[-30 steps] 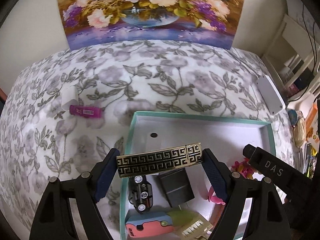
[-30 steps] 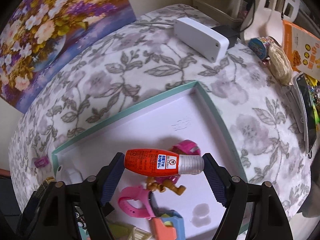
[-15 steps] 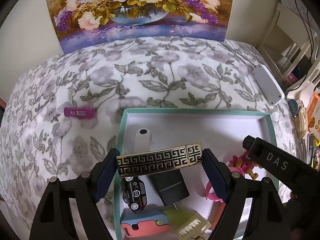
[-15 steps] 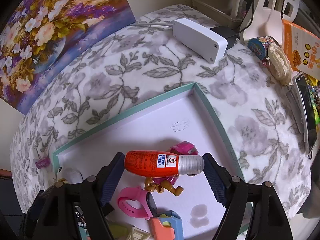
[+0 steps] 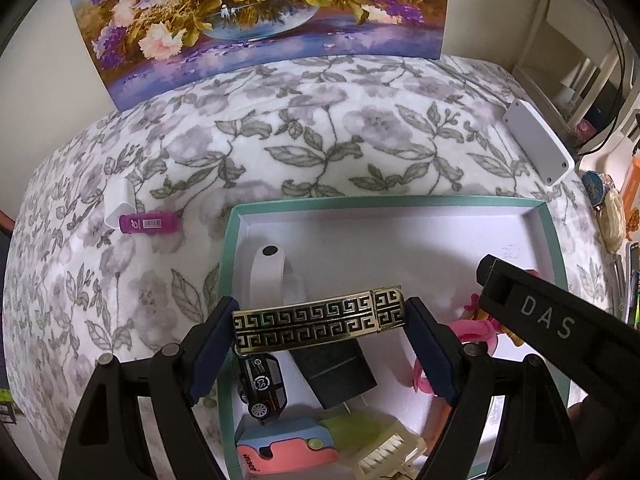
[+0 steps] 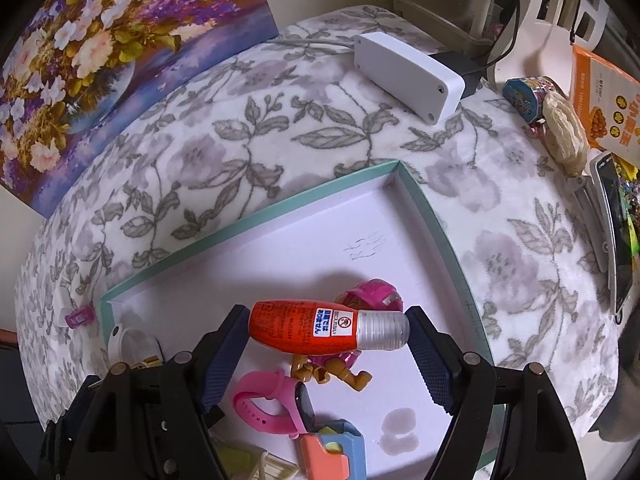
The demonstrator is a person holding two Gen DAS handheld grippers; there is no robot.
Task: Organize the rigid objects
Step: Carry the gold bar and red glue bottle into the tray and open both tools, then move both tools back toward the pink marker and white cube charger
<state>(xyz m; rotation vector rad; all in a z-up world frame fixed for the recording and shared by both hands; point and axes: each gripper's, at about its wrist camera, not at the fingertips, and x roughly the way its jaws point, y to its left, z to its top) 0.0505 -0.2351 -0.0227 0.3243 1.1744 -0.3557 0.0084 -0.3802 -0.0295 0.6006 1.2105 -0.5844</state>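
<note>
A teal-rimmed white box lies on the flowered cloth. My left gripper is shut on a black and gold patterned bar, held crosswise above the box's left part. My right gripper is shut on an orange bottle with a silver cap, held sideways over the box's middle. Inside the box lie a toy car, a black plug, a white band, a pink watch, a pink toy figure and a salmon and blue case. The right gripper's arm crosses the left wrist view.
A magenta stick with a white cap lies on the cloth left of the box. A white rectangular case sits at the far right of the cloth. A flower painting leans on the wall. Snacks, a phone and shelves crowd the right side.
My left gripper with the bar has shifted, so the box and the magenta stick now sit further right and lower in its view, and the white band has come into sight. The right gripper has kept still.
</note>
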